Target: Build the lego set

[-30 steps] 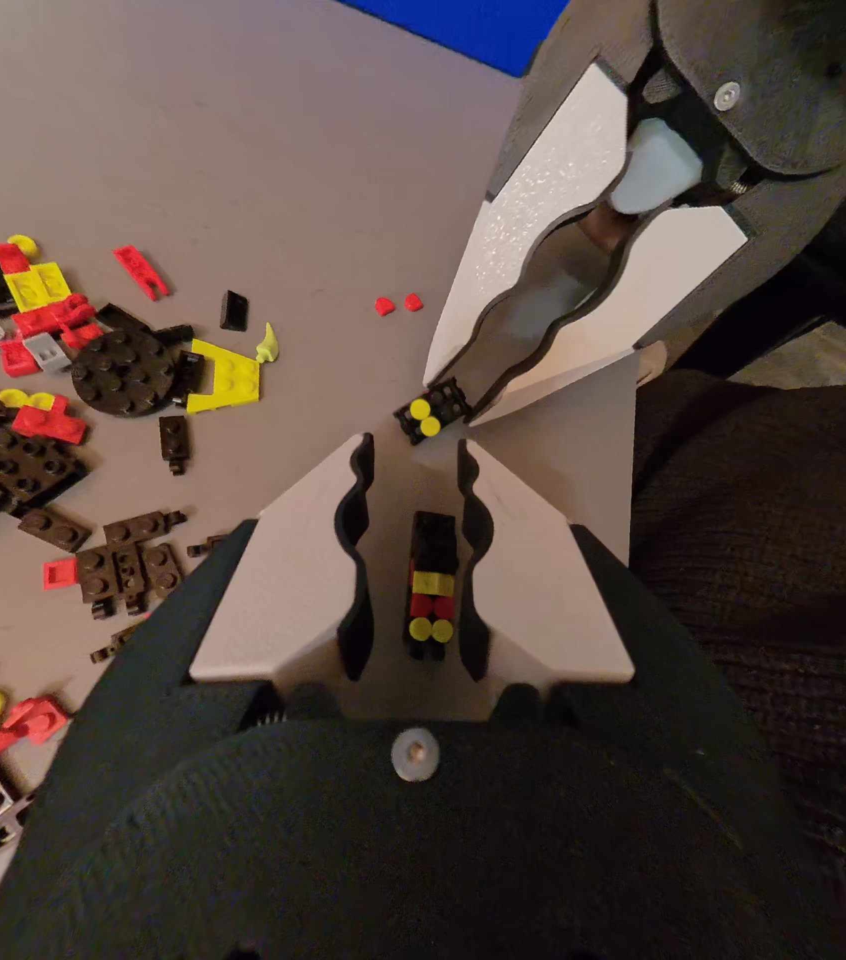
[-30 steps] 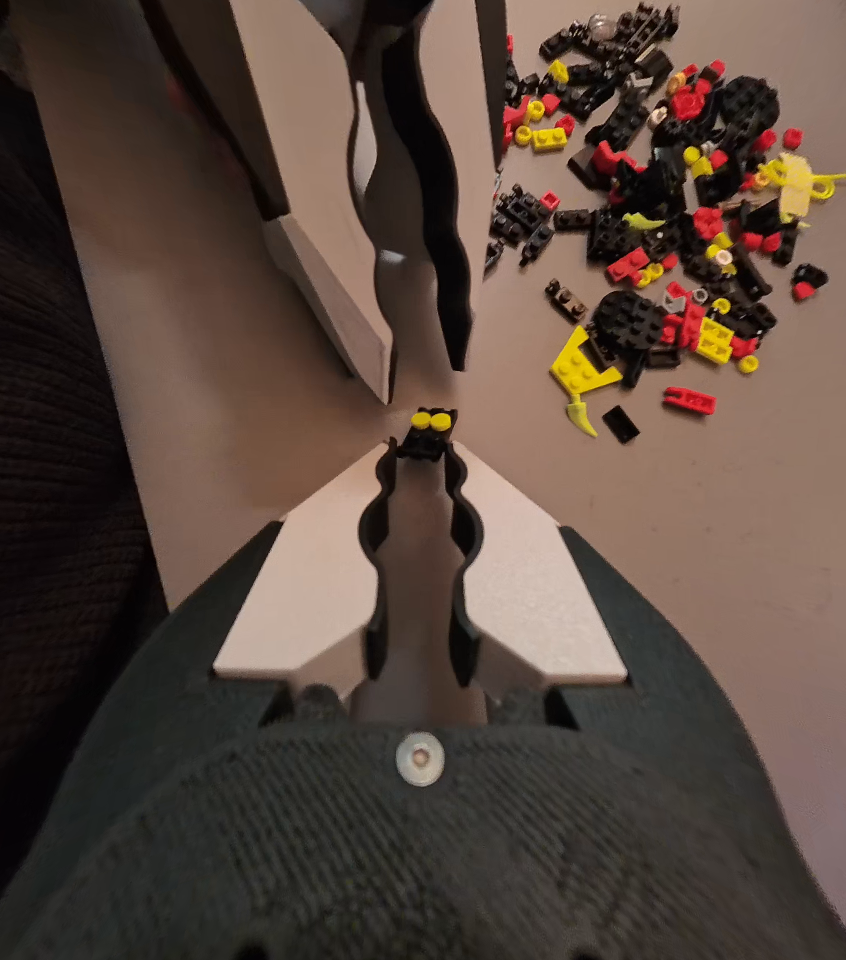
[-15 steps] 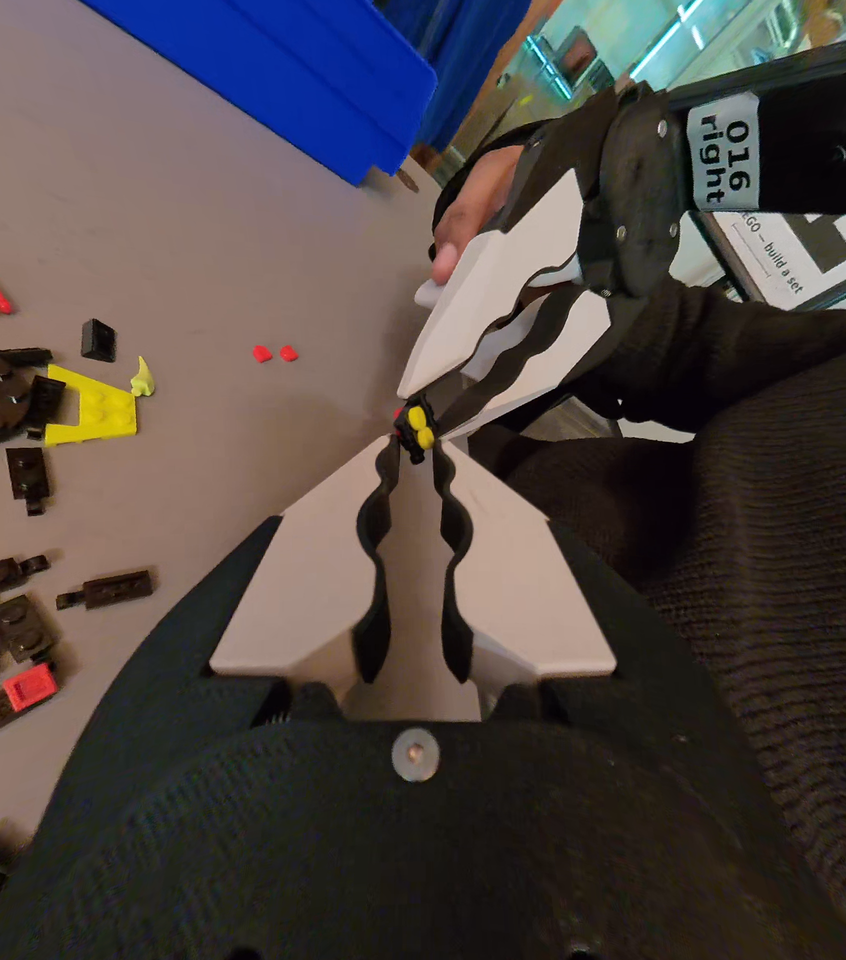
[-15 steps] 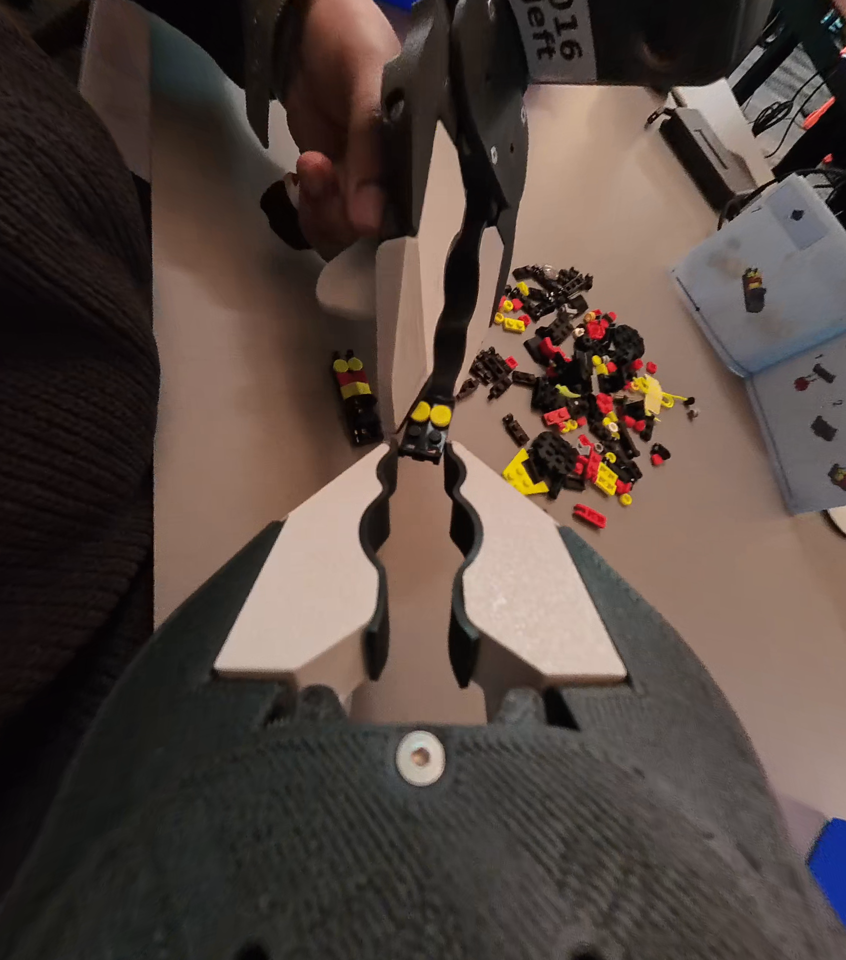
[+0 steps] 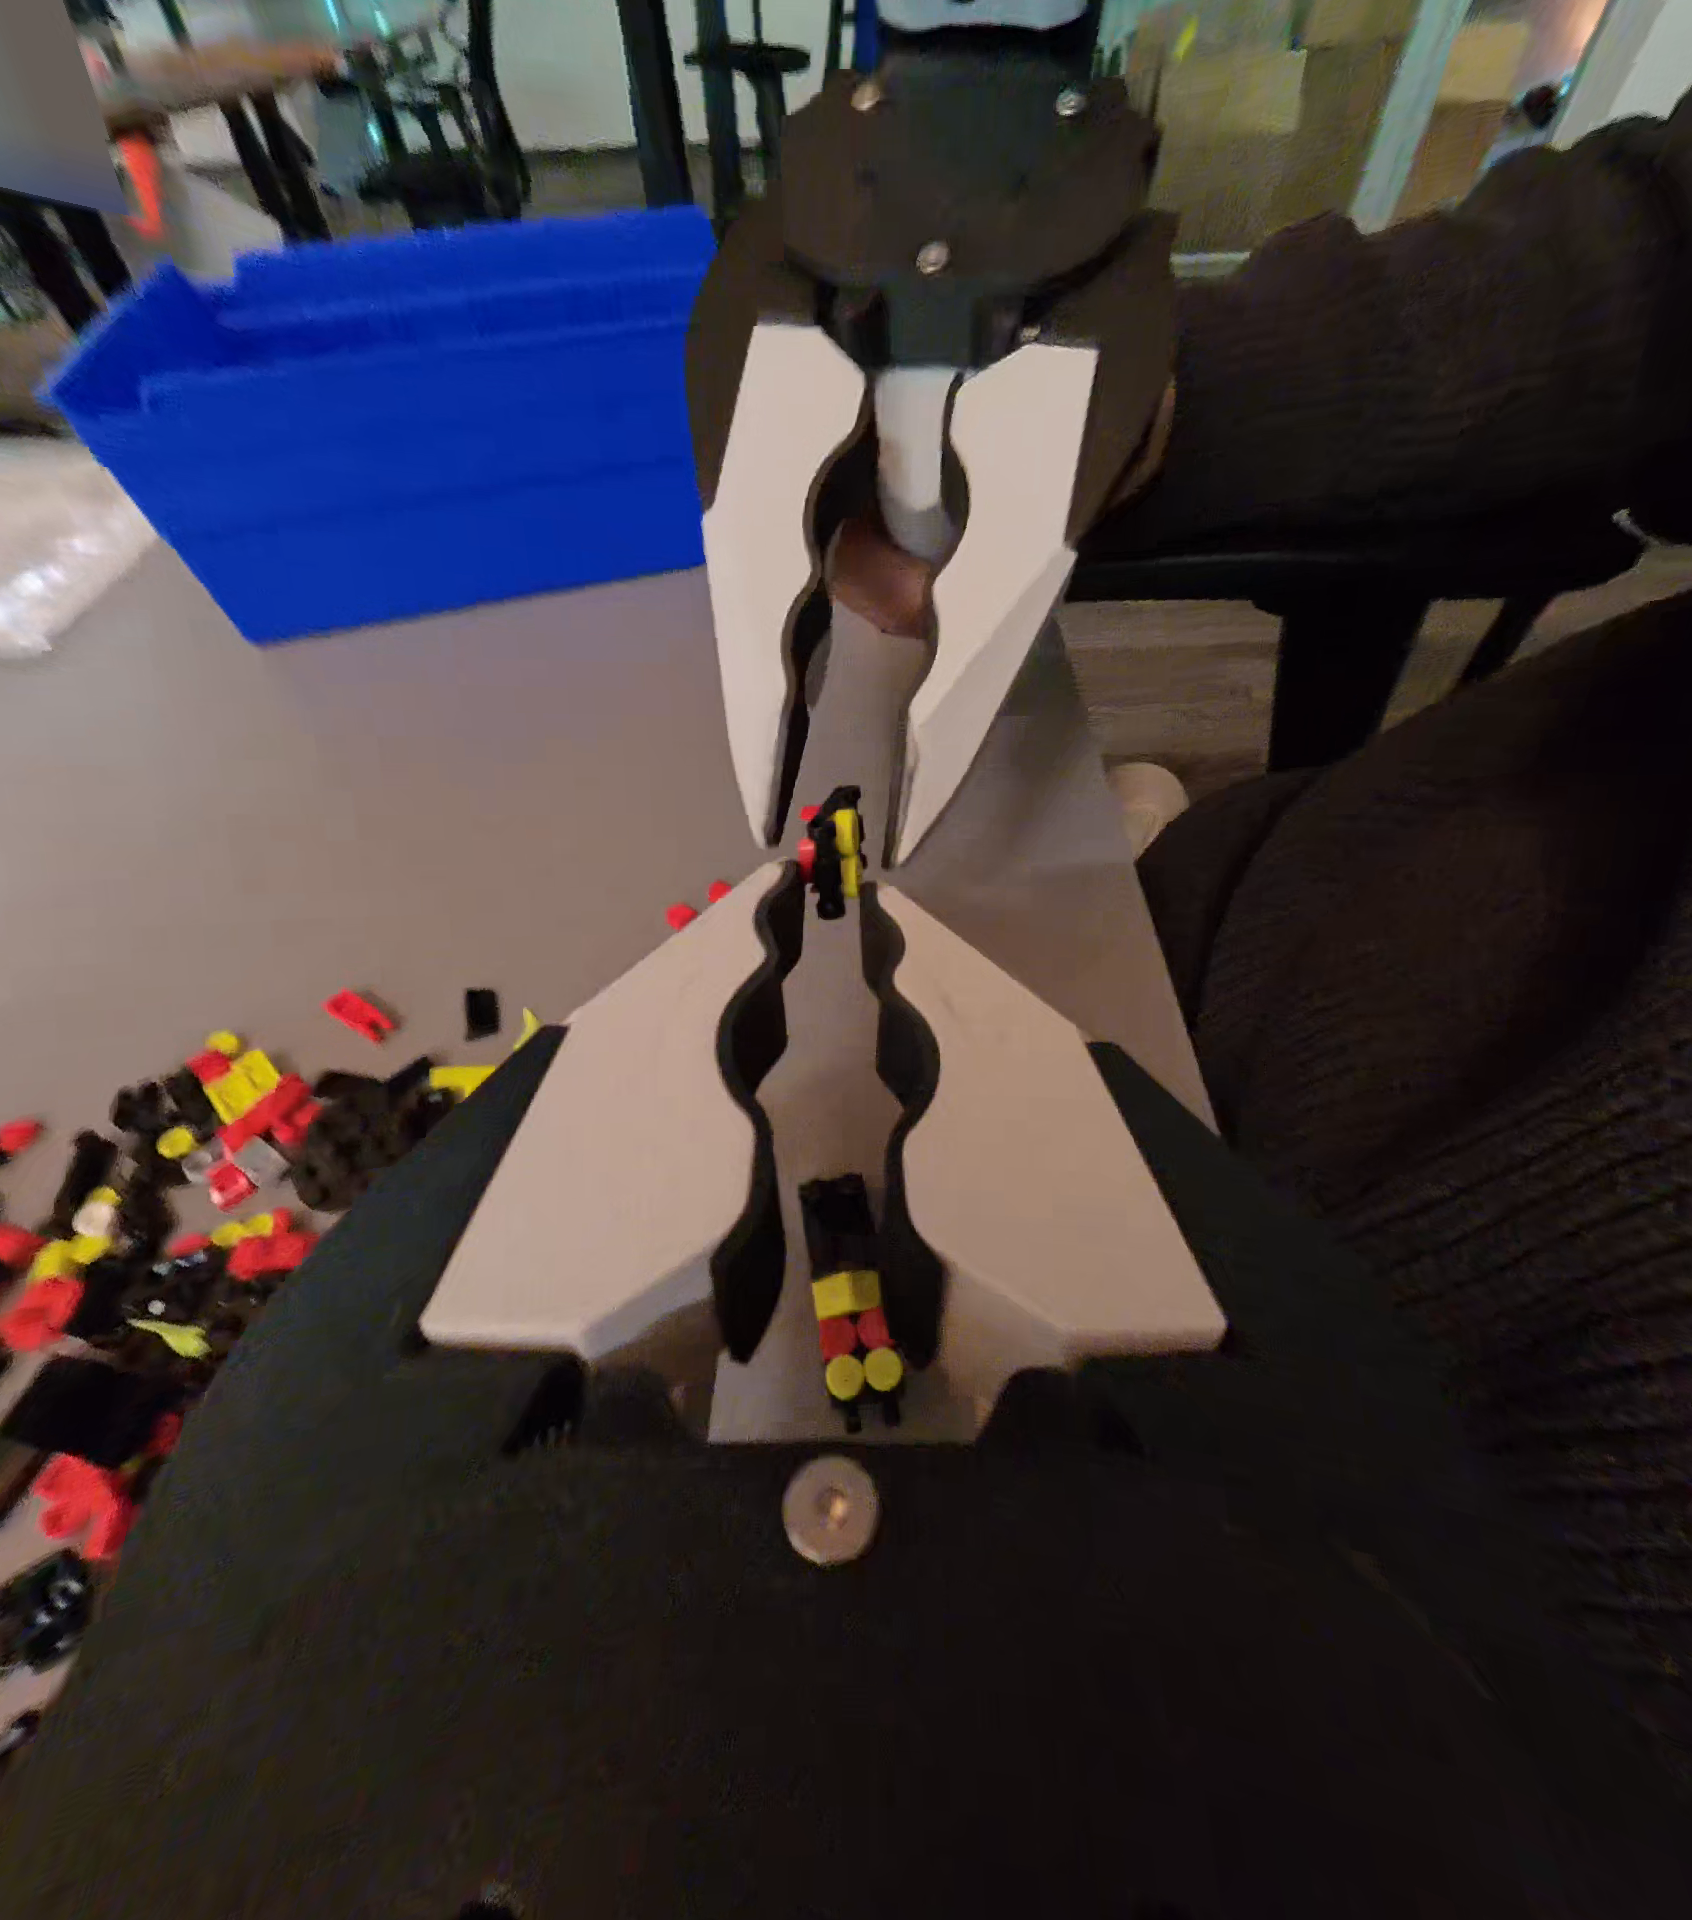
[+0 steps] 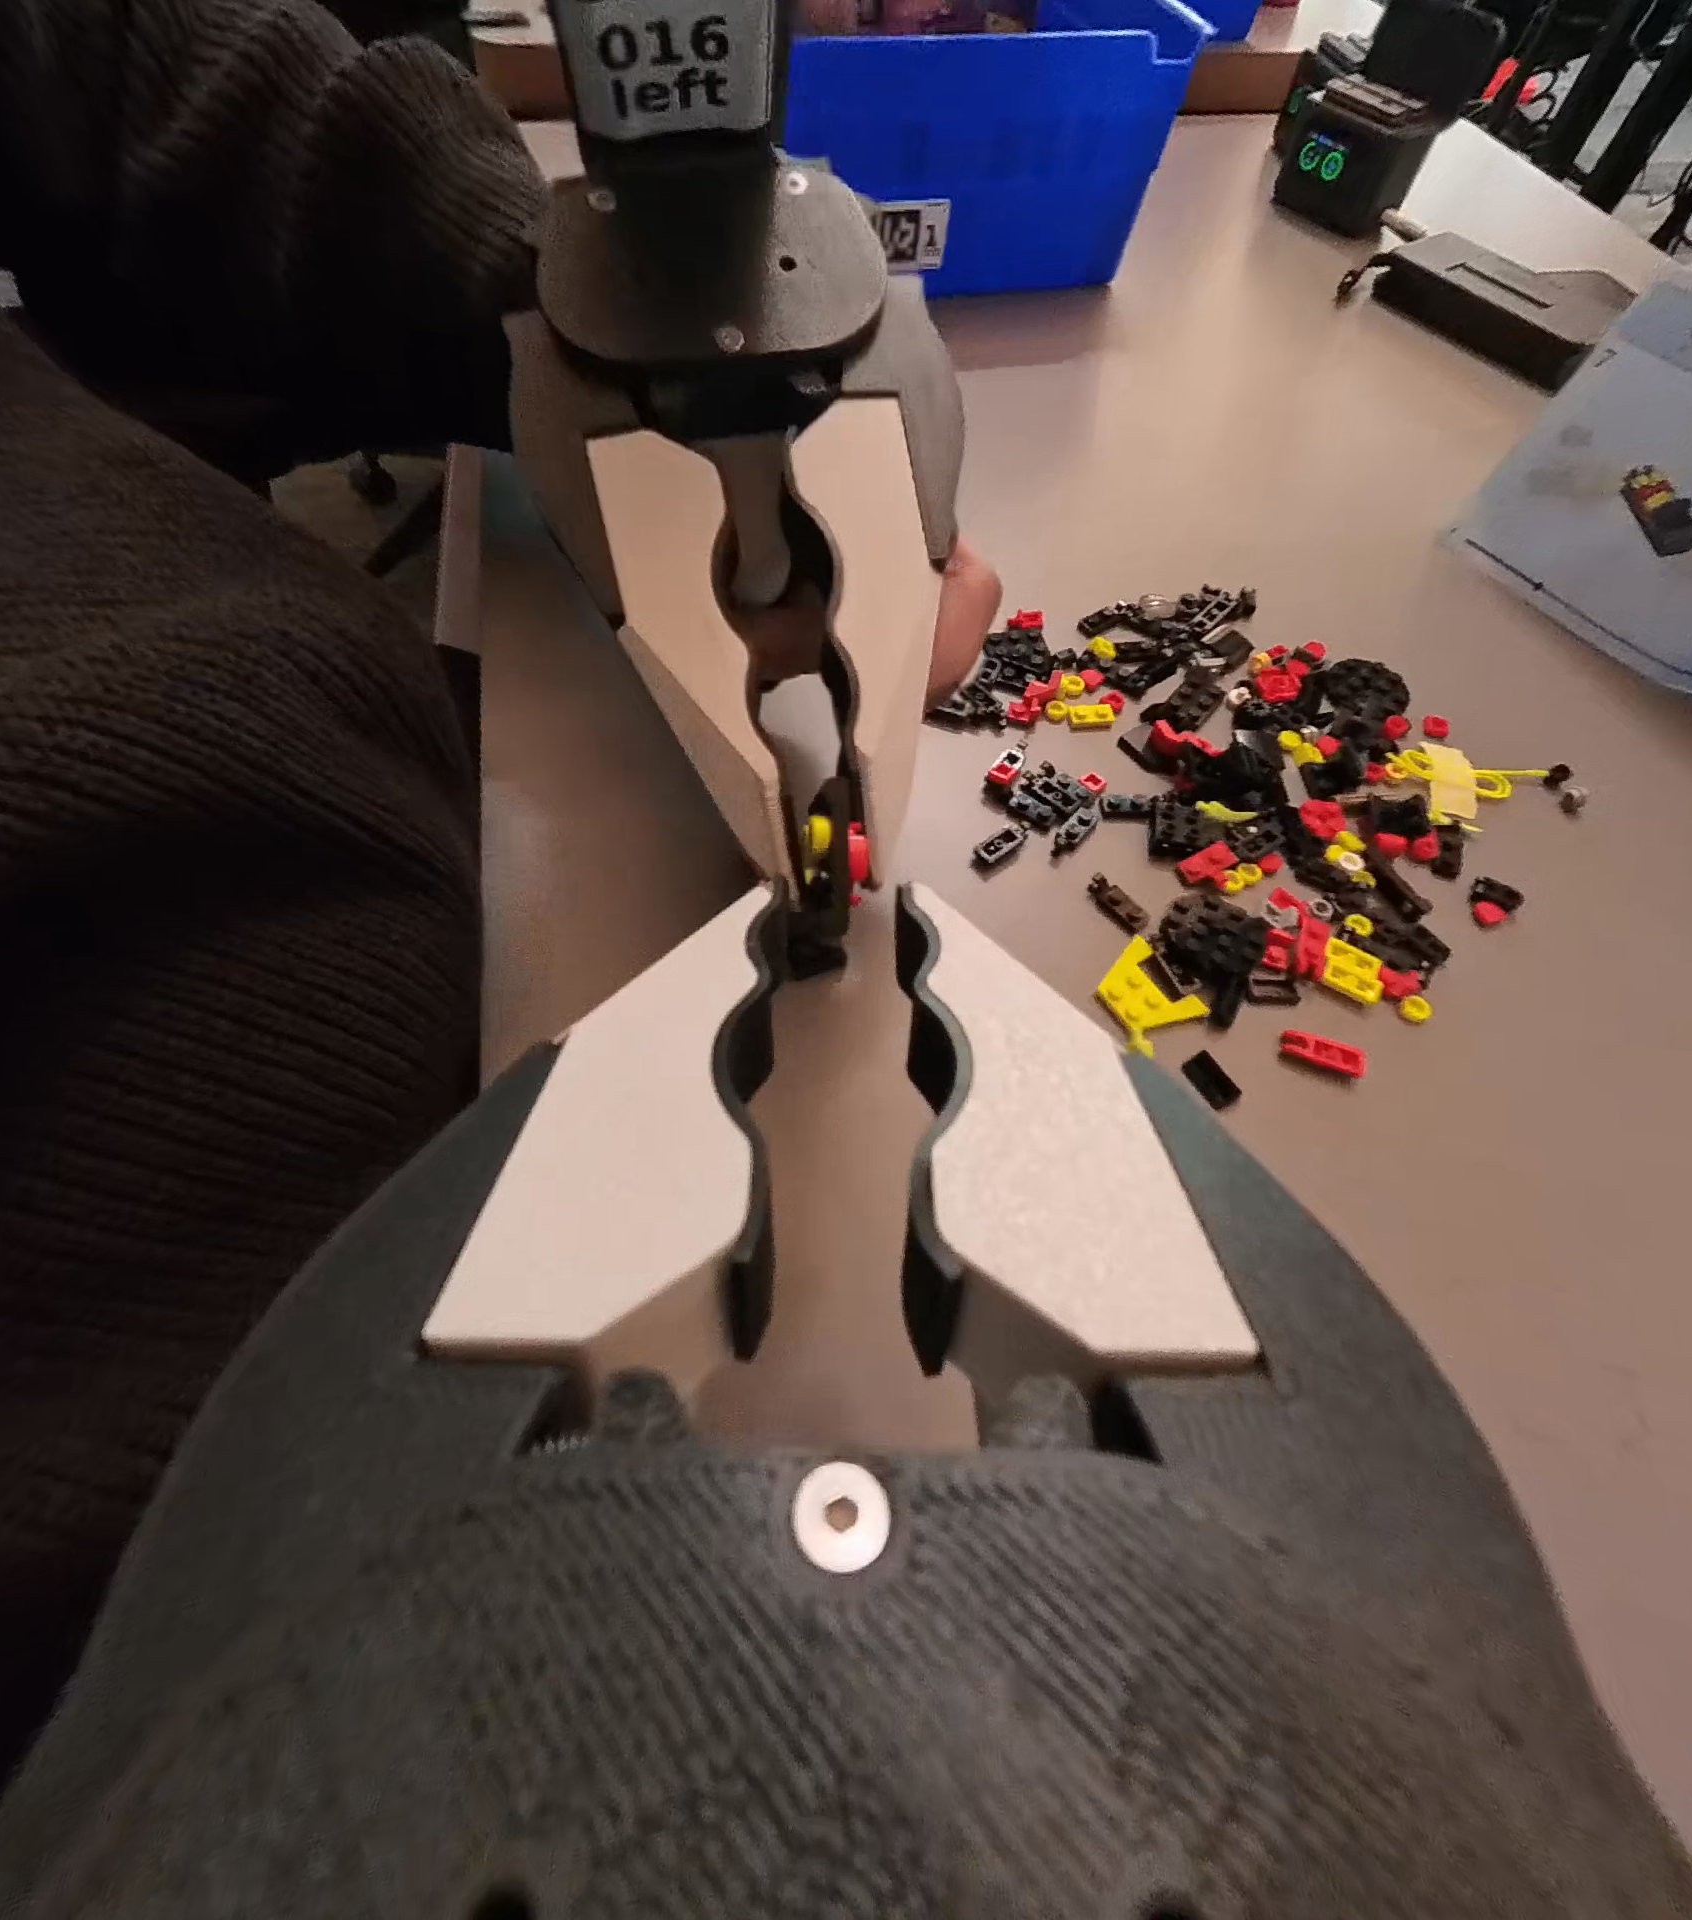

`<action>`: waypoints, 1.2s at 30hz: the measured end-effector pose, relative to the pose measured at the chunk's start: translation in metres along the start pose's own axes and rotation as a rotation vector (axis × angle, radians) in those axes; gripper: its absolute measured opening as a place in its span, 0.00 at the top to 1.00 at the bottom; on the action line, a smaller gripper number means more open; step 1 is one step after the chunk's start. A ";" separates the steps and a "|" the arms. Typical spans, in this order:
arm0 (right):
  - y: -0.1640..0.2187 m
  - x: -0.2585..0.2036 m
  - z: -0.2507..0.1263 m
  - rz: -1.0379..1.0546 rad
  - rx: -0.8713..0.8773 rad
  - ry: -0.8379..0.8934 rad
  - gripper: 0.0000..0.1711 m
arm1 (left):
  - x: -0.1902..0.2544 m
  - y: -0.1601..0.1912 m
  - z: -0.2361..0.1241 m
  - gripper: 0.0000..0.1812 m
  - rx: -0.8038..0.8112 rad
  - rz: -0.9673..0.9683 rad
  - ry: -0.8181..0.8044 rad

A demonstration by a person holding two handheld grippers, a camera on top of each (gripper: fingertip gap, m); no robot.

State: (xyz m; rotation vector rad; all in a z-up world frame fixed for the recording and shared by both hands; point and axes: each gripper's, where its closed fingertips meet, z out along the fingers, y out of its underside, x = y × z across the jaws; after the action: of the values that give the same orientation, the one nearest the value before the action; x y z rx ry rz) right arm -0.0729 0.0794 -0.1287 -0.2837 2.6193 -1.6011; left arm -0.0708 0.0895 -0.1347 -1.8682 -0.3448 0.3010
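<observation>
Two hand-held tongs meet tip to tip above the near edge of the bench point(image 6: 1237, 436), beside the person's dark knitted sleeve point(image 6: 146, 831). The left tongs point(image 5: 826, 899) are closed on a small black sub-assembly point(image 5: 837, 847) bearing yellow and red studs, pinched at the fingertips. The right tongs point(image 6: 831, 904) stand with their fingers slightly parted; the sub-assembly lies against the left-hand finger in the right wrist view, and whether the other finger touches it cannot be told.

A second, longer black assembly point(image 5: 852, 1299) with a yellow plate, red studs and two yellow round studs lies on the bench near the edge, seen between the fingers of the left tongs in the left wrist view.

The loose pile of black, red and yellow bricks point(image 6: 1257, 810) is spread over the middle of the bench, well apart from the tongs. A yellow wedge plate point(image 6: 1143, 987), a small black tile point(image 6: 1211, 1075) and a red plate point(image 6: 1320, 1055) lie at the pile's near margin. A blue bin point(image 6: 1008, 156) stands at the far edge; an open instruction booklet point(image 6: 1652, 499) lies toward the far right corner.
</observation>
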 end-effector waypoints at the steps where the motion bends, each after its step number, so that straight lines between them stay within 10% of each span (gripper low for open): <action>1: -0.001 -0.002 0.001 -0.006 -0.003 -0.005 0.90 | 0.002 -0.002 0.000 0.96 0.008 0.029 -0.006; 36: -0.004 -0.005 0.001 0.000 -0.006 -0.014 0.95 | 0.002 0.006 0.003 0.95 -0.032 0.093 -0.043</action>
State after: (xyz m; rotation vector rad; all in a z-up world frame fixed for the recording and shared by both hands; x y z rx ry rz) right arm -0.0668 0.0774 -0.1256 -0.2935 2.6141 -1.5857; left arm -0.0693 0.0915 -0.1415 -1.9150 -0.2936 0.4009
